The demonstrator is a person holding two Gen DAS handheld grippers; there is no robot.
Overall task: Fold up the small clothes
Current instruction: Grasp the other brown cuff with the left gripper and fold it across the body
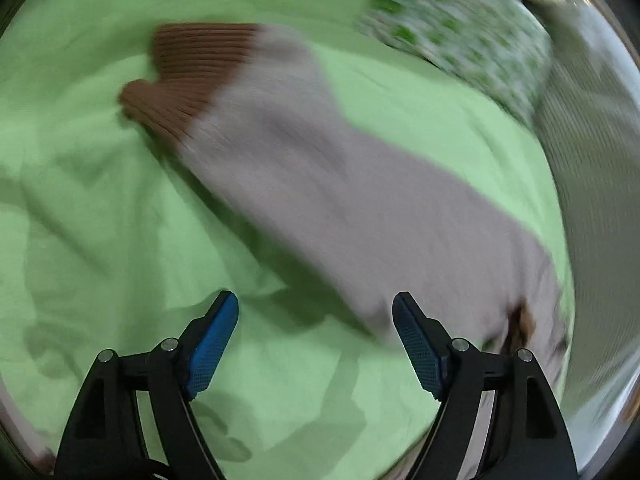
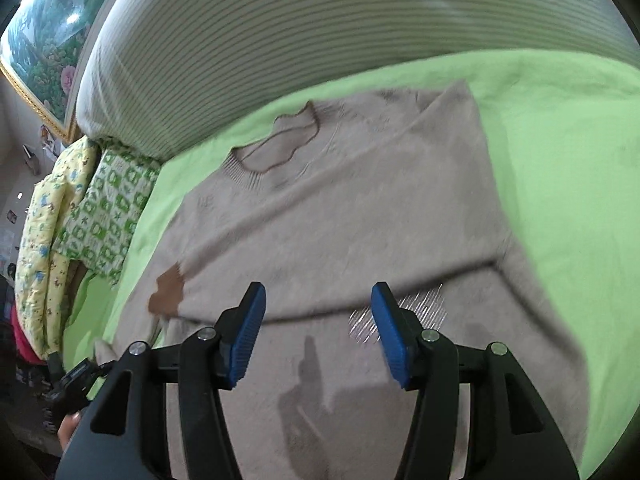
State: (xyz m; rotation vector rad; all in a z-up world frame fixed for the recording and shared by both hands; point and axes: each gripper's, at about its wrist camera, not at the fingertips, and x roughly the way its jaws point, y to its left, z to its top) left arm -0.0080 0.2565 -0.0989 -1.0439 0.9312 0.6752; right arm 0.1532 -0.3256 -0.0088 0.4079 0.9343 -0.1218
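Note:
A small beige knitted sweater with brown trim lies spread on a green bed sheet. Its neckline points towards the headboard. One sleeve is folded across the body, its brown cuff at the left. In the left wrist view the other beige sleeve stretches out with its brown ribbed cuff at the far end. My left gripper is open and empty, above the sheet beside that sleeve. My right gripper is open and empty, above the sweater's body.
A striped padded headboard runs along the far side of the bed. A green-and-white patterned pillow and a yellow printed quilt lie at the left. A framed picture hangs behind.

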